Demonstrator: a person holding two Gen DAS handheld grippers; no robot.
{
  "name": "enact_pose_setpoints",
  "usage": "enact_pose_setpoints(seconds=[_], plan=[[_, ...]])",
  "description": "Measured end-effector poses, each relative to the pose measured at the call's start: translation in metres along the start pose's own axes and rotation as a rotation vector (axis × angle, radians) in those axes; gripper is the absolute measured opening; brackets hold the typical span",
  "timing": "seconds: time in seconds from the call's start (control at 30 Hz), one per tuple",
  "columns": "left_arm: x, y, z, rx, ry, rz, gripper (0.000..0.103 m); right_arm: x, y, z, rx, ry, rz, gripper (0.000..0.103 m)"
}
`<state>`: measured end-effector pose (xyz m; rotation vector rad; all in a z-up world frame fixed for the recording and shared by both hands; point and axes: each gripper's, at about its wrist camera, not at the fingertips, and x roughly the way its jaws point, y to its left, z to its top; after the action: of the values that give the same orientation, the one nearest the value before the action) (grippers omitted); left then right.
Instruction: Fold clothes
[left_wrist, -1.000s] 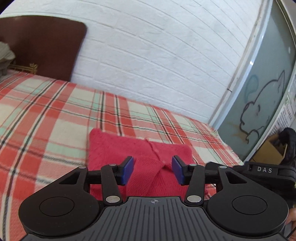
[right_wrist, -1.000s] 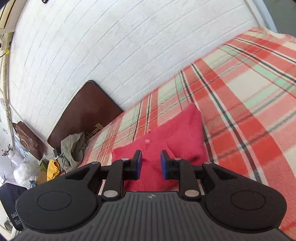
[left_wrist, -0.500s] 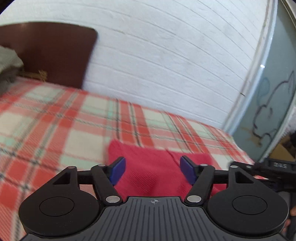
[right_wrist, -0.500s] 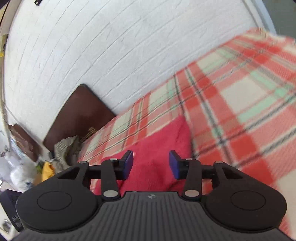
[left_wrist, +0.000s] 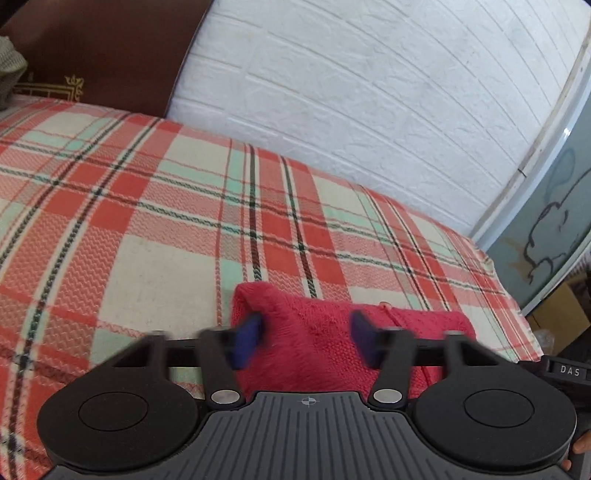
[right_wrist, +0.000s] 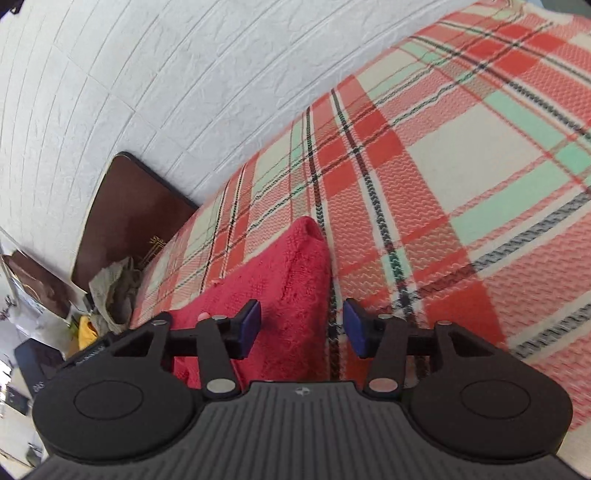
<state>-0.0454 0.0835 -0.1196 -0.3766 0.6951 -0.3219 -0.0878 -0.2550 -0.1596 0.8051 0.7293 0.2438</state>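
Note:
A folded red knitted garment (left_wrist: 306, 317) lies on a plaid blanket (left_wrist: 147, 221) on a bed. My left gripper (left_wrist: 306, 338) sits low over the garment's near left corner. Its blue pads are apart with red cloth between them, and the motion-blurred jaws are closing. In the right wrist view the same garment (right_wrist: 280, 273) runs away from me. My right gripper (right_wrist: 302, 328) straddles its near right edge, one pad over the cloth and one over the blanket (right_wrist: 443, 166). Its jaws are closing too, and the pads do not press on the cloth.
A white brick wall (left_wrist: 369, 92) runs behind the bed, with a dark brown headboard (left_wrist: 103, 48) at one end. An olive cloth heap (right_wrist: 114, 284) lies by the headboard. A glass door with a cartoon drawing (left_wrist: 546, 240) and a cardboard box (left_wrist: 557, 314) stand past the bed's right end.
Both grippers have moved in low over the red garment, which now fills the gap between their fingers. The left jaws widened and then narrowed; the right jaws stand wider than a second ago.

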Motion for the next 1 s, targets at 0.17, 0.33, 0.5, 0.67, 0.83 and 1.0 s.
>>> enact_pose_setpoints(seconds=[0.17,0.33,0.5,0.67,0.83,1.0], plan=[[-0.001,0.028,-0.005,-0.085,-0.003,0.026,0.020,-0.005,-0.005,-0.003,-0.007,-0.003,0.031,0.019],[-0.019,0.031,-0.007,-0.109,-0.036,-0.003,0.056,-0.010,-0.012,-0.007,0.031,-0.017,0.036,0.038],[-0.053,0.032,-0.011,-0.072,-0.047,-0.006,0.074,-0.028,-0.005,-0.006,-0.022,-0.035,0.029,0.058],[-0.056,0.033,-0.020,-0.063,0.043,-0.060,0.076,-0.032,-0.007,-0.006,-0.013,0.030,0.037,0.058],[-0.052,0.035,-0.030,-0.082,0.120,-0.138,0.078,-0.039,-0.012,-0.008,0.065,0.113,0.071,0.059],[-0.044,0.036,-0.030,-0.092,0.146,-0.192,0.083,-0.035,-0.021,-0.004,0.180,0.169,0.062,0.059]])
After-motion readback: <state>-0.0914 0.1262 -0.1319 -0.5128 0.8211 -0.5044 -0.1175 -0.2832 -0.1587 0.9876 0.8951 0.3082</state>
